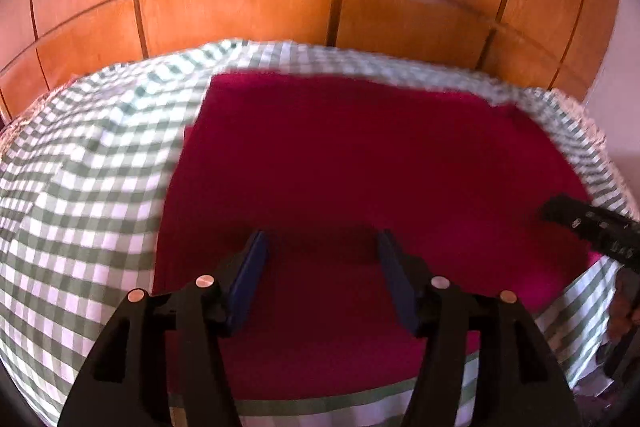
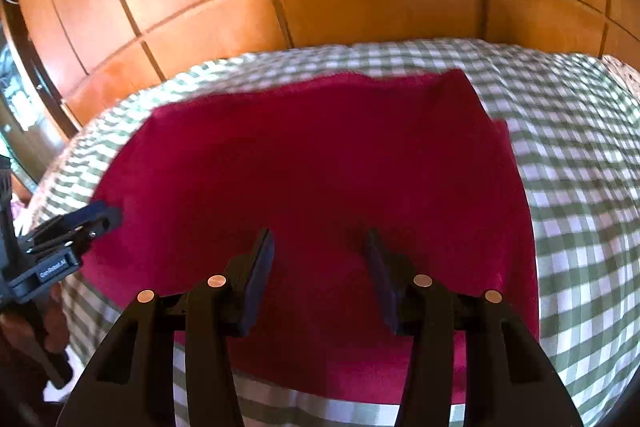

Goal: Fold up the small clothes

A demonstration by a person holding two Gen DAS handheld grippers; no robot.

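A dark red garment point(image 1: 360, 163) lies spread flat on a green-and-white checked cover point(image 1: 92, 187). My left gripper point(image 1: 323, 239) hovers over the garment's near part, jaws open, with nothing between the blue pads. The right gripper point(image 1: 560, 209) enters this view at the right edge, over the garment's right side. In the right wrist view the same red garment point(image 2: 320, 155) fills the middle, and my right gripper point(image 2: 320, 235) stands open above it with nothing held. The left gripper point(image 2: 102, 217) shows at the far left by the garment's left edge, with a hand point(image 2: 36, 323) below it.
Orange-brown wooden wardrobe panels point(image 1: 240, 11) rise right behind the covered surface. The checked cover point(image 2: 580, 167) extends well beyond the garment on both sides. The near edge of the cover drops away just below the grippers.
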